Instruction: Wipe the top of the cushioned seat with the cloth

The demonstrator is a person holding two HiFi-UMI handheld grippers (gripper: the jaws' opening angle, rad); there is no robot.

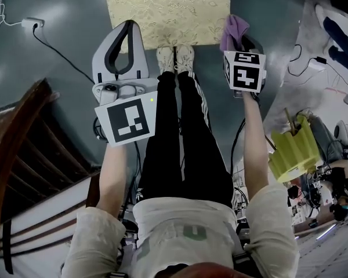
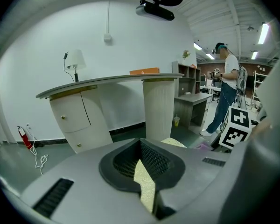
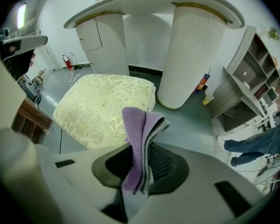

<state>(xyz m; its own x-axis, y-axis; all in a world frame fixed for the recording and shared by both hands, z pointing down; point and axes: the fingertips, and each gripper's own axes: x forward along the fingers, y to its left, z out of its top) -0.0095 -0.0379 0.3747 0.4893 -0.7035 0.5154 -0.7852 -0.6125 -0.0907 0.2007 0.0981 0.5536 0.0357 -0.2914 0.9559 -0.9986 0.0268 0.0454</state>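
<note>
Cloth (image 3: 141,134), purple and folded, is clenched in the right tongs (image 3: 147,167), hanging by the near right corner of the cushioned seat (image 3: 98,108) and apparently clear of it; the left tongs (image 2: 142,164) are closed and empty. Best to lower the cloth flat onto the seat top, then sweep edge to edge with even pressure.

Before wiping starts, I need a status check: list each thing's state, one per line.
cloth: folded, clamped, held off the seat
cushioned seat: top bare, nothing touching it
right gripper: fingers shut on the cloth
left gripper: fingers together, empty
</note>
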